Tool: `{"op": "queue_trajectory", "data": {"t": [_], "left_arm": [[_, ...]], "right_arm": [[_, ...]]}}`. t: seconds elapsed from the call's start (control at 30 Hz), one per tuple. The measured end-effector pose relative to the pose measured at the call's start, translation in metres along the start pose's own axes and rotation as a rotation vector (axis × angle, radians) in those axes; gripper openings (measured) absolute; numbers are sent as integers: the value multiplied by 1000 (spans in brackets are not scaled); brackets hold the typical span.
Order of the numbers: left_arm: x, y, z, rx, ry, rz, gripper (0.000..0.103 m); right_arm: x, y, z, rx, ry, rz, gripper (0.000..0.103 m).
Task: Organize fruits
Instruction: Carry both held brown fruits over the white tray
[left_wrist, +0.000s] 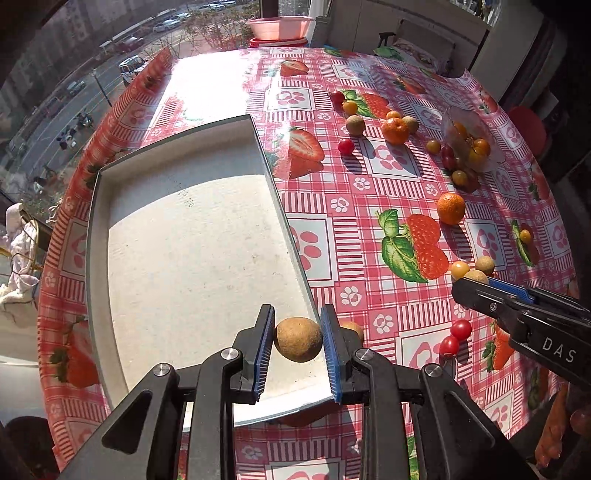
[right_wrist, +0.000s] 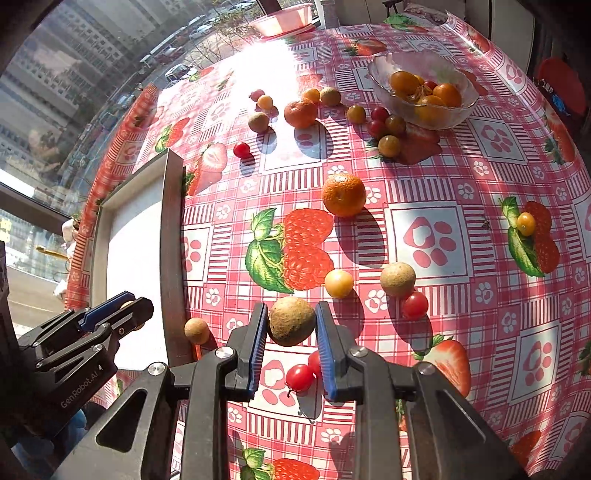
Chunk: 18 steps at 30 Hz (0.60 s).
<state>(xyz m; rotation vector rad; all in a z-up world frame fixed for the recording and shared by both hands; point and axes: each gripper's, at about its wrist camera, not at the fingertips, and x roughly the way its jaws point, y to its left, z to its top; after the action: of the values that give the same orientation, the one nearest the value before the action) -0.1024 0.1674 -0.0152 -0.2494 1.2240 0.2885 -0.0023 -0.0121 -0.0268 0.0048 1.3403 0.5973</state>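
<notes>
Two black handheld grippers with blue ribbed pads are each holding a round, tan, rough-skinned longan. We are clamping the left gripper (left_wrist: 297, 334) on one tan longan (left_wrist: 297, 339), just above the near right corner of the shallow white rectangular tray (left_wrist: 184, 236). We are closing the right gripper (right_wrist: 291, 325) on a second tan longan (right_wrist: 291, 321), over the red-and-white strawberry-print tablecloth (right_wrist: 443, 206). Both fruits are nearly spherical, so no long axis or pointing direction is showing.

The tray's raised grey right wall (left_wrist: 284, 221) is running between the two grippers; its floor is lying bare and sunlit. To the right, loose fruit is crowding the cloth: a bumpy orange mandarin (right_wrist: 343, 194), a yellow cherry tomato (right_wrist: 338, 283), another small tan longan (right_wrist: 397, 279) and two red cherry tomatoes (right_wrist: 300, 377) just beneath the right gripper. A clear glass bowl (right_wrist: 458, 107) holding orange fruit is sitting at the far side.
</notes>
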Motion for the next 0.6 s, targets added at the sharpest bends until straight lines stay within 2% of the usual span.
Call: {"op": "queue_trajectory", "data": {"t": [0.17, 0.37, 0.6], "left_arm": [[11, 47, -16, -88, 31, 64, 27], [29, 84, -33, -151, 70, 106, 27], [43, 103, -48, -188, 101, 110, 27]], "right_arm": [[24, 60, 1, -86, 42, 89, 28], [51, 118, -4, -170, 108, 160, 28], [90, 150, -15, -234, 200, 137, 29]]}}
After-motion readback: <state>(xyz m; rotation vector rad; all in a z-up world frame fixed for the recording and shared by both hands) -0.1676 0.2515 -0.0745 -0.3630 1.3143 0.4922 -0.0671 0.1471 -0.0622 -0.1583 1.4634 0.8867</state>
